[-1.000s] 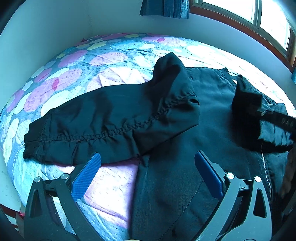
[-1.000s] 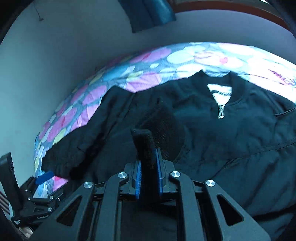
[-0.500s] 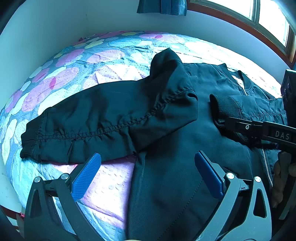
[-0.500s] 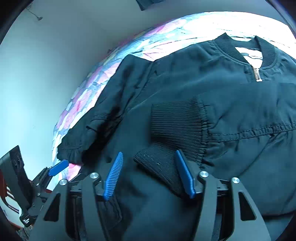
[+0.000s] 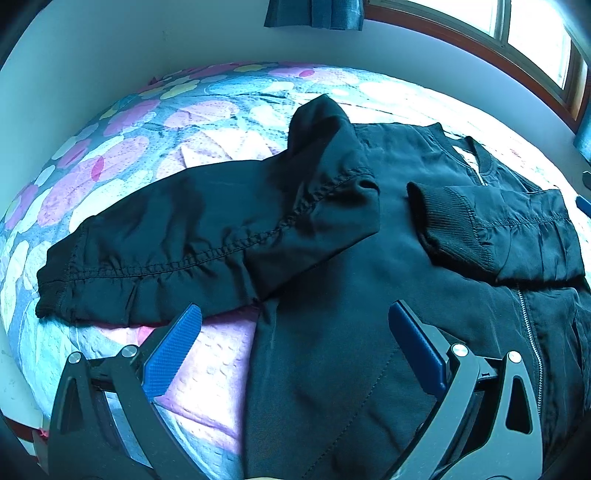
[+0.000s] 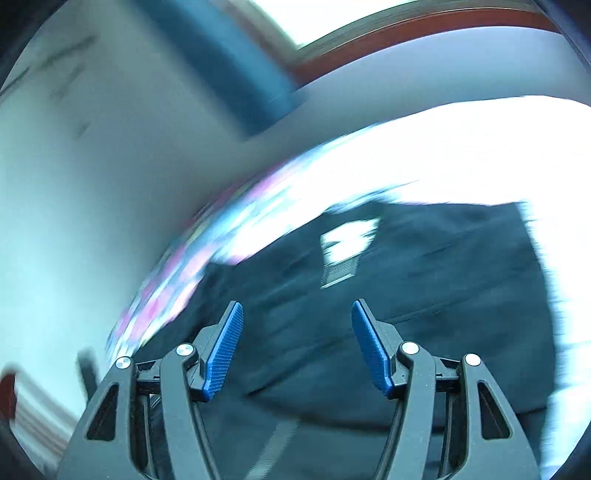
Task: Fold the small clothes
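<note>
A small black zip jacket (image 5: pixel 369 332) lies front up on the bed. Its right sleeve (image 5: pixel 517 236) is folded across the chest, ribbed cuff (image 5: pixel 443 221) pointing left. Its left sleeve (image 5: pixel 177 243) stretches out to the left over the bedspread. My left gripper (image 5: pixel 295 347) is open and empty, hovering above the jacket's lower left edge. My right gripper (image 6: pixel 297 343) is open and empty above the jacket (image 6: pixel 424 314); that view is motion-blurred.
The bed has a floral bedspread (image 5: pixel 155 140) in pink and pale blue. A white wall (image 5: pixel 110 55) runs behind it, with a blue curtain (image 5: pixel 314 14) and a wood-framed window (image 5: pixel 517 37) at the upper right.
My right gripper carried the right cuff across the chest, opened and let it go, then pulled back out of the left wrist view. The left gripper stayed put.
</note>
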{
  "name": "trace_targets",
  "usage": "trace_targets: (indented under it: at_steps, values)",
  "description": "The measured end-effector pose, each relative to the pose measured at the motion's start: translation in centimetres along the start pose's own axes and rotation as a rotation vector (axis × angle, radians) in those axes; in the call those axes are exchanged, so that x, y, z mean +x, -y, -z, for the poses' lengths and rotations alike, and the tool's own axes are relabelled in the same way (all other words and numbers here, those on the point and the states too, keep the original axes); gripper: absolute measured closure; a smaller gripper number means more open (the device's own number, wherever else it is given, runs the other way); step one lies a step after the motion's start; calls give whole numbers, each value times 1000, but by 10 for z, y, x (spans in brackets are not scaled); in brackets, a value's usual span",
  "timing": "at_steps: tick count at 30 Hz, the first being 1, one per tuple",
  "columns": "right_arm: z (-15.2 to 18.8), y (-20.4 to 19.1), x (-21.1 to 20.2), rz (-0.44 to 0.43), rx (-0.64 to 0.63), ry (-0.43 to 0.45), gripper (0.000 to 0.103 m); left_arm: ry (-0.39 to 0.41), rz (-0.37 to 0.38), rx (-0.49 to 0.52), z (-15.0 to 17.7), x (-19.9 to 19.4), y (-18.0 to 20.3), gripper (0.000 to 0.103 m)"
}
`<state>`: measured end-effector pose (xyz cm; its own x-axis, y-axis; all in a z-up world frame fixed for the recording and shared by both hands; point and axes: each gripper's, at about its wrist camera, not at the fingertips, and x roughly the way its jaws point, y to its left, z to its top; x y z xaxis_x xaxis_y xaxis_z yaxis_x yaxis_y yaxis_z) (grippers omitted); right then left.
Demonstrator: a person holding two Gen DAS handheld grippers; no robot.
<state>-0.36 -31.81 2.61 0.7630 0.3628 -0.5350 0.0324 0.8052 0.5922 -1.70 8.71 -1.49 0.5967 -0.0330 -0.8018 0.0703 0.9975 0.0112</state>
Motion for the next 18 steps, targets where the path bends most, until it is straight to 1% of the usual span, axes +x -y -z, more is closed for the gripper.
trace_targets:
  at_steps: [1,3,5,6,8,9,10,11,12,14,15,17,18]
  values:
    - [-10,30,-10,60,80,33,42,3,3,4,0,0,2,2]
    - [-24,81,-17,151,198,57,42,5,6,11,0,-1,4,2]
    - [-33,118,-10,209,257,35,42,4,8,20,0,0,8,2]
    - [-35,133,-4,201,292,16,42,0,5,21,0,1,10,2]
    - [-35,157,11,114,375,-8,42,-9,0,20,1,3,11,2]
    - [-35,166,18,70,412,-16,45,-12,-6,20,1,3,11,2]
    - [-35,173,25,46,432,-31,50,-13,-9,19,2,3,12,2]
    - [-36,177,33,37,435,-53,63,-14,-13,19,2,3,12,2]
    - [-35,177,42,44,428,-70,79,-14,-15,18,2,3,12,2]
    - [-32,183,52,77,443,-82,83,-15,-22,18,3,3,13,2]
    - [-29,190,54,74,467,-73,85,-14,-27,20,3,3,13,2]
    - [-23,202,55,13,531,-48,89,-16,-30,21,3,4,14,2]
    - [-22,204,55,-4,536,-39,89,-19,-29,21,3,5,14,2]
